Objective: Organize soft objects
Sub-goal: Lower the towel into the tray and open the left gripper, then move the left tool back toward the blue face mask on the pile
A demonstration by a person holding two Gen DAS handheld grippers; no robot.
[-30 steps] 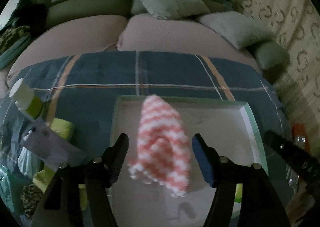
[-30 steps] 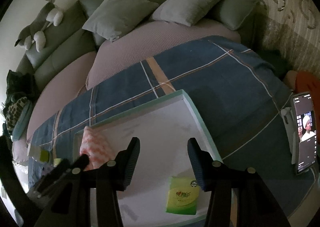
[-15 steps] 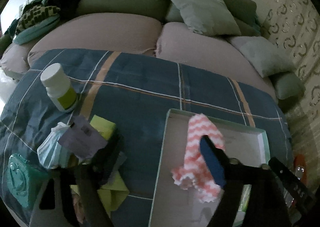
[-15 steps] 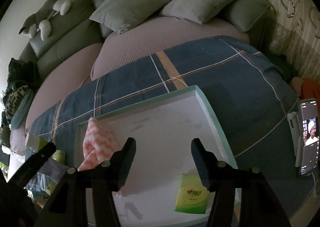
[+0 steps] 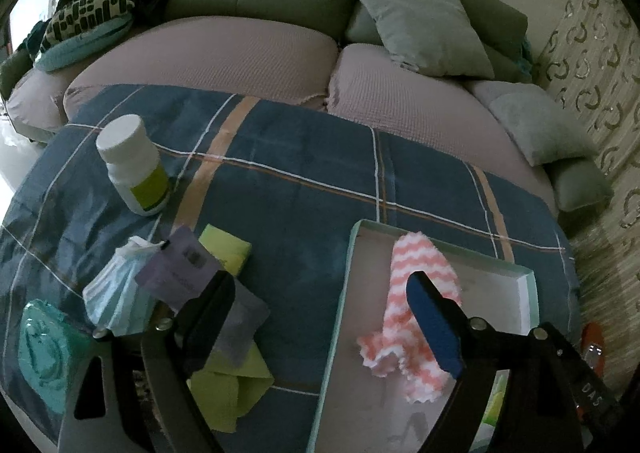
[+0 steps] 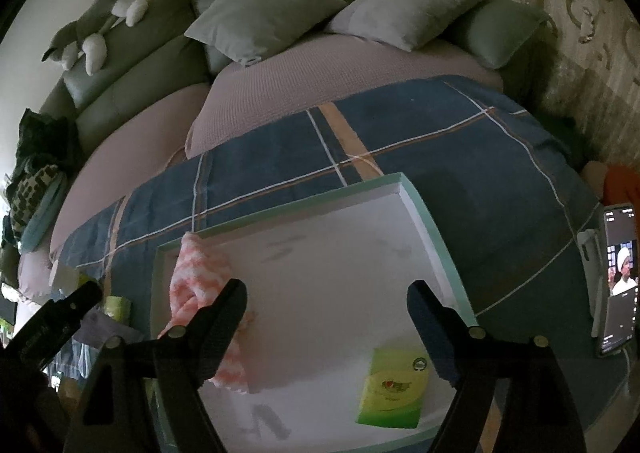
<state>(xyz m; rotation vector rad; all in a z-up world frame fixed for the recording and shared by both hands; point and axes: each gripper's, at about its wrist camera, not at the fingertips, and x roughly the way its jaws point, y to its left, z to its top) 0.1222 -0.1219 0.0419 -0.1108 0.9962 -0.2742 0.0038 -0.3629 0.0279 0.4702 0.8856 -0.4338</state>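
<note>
Pink-and-white zigzag fuzzy cloth point(image 5: 416, 305), rumpled, in tray point(image 5: 340, 305)

My left gripper point(image 5: 320, 317) has matte black angular fingers with silver screws and a blue pad on one finger point(image 5: 434, 327). My right gripper point(image 6: 326, 317) matches it: black wedge fingers, round silver screws, triangular cutouts.

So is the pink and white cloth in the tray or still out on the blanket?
In. The cloth lies inside the tray, along its left wall.
</note>
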